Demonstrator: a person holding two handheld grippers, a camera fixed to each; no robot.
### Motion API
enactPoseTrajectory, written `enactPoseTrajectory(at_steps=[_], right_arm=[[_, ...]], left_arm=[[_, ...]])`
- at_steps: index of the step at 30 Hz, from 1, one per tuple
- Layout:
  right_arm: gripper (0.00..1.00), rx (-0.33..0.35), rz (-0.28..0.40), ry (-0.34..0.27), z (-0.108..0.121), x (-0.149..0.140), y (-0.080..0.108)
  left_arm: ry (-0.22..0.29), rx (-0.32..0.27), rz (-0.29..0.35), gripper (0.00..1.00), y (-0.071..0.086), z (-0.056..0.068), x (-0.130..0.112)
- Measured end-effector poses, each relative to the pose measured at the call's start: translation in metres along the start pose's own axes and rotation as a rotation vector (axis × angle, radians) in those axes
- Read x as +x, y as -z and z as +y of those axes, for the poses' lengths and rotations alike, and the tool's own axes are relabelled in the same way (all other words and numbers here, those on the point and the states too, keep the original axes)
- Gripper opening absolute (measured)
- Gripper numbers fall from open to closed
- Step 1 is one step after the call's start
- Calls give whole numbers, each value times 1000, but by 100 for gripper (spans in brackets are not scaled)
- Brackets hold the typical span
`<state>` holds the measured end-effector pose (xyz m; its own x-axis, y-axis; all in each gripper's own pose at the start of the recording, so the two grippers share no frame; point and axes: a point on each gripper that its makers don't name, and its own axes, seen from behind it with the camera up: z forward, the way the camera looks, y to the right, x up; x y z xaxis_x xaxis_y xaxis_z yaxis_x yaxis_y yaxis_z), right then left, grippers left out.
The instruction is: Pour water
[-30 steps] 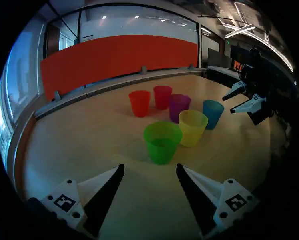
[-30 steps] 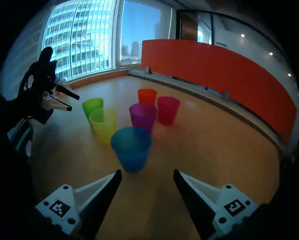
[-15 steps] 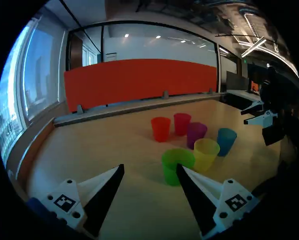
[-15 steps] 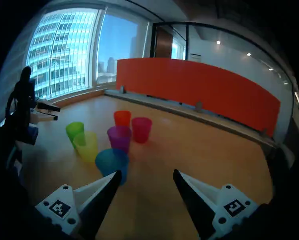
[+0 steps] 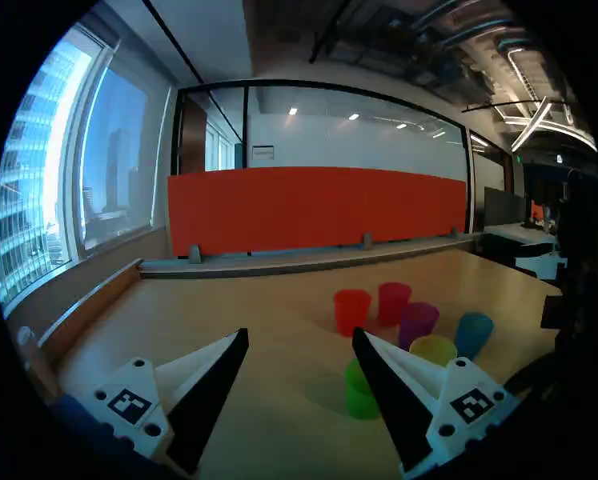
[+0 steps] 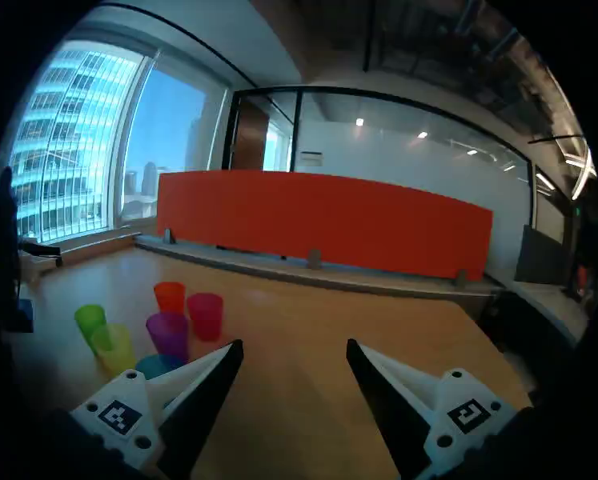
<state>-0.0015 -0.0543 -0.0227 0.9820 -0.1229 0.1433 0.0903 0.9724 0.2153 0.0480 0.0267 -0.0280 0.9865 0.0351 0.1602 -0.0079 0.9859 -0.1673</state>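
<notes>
Left gripper view: left claw (image 5: 299,330), right claw (image 6: 294,342) spread; finger (image 5: 395,400) covers green cup (image 5: 357,398); partition (image 5: 315,204) behind.

We take the table (image 5: 242,320) for pale wood, smooth, with a soft sheen. The green cup (image 5: 360,392), yellow cup (image 5: 432,349), orange cup (image 5: 351,310), pink cup (image 5: 394,301), purple cup (image 5: 418,320) and blue cup (image 5: 474,332) look like thin, translucent plastic with a satin surface. On the left gripper (image 5: 299,330) and right gripper (image 6: 294,342) we see white matt plastic fingers (image 5: 415,384) with matt black inner faces. The orange panel (image 5: 315,208) along the table's far edge looks matt, and the glass wall (image 5: 355,140) behind it is glossy.
</notes>
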Motion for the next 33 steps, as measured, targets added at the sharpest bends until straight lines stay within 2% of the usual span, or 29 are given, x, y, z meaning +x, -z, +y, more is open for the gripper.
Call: enactPoseTrajectory(at_steps=[6,9,12,21,27,33], right_arm=[[100,-79,69,-37,11,15,1],[100,-131,115,-73,21,25,4],[100,-168,157,-113,28,32,9],[99,-240,196,-165,45,30,17],[99,-248,183,-135,43,25,17],[99,-246,174,-131,41,20,15]], left_arm=[[34,41,93,96,1,-5,24],[46,62,145,96,2,-6,36],[55,69,169,96,1,-6,39],[30,123,194,97,0,-17,42],[7,128,193,96,-2,-18,39],[-29,144,203,96,-4,-18,35]])
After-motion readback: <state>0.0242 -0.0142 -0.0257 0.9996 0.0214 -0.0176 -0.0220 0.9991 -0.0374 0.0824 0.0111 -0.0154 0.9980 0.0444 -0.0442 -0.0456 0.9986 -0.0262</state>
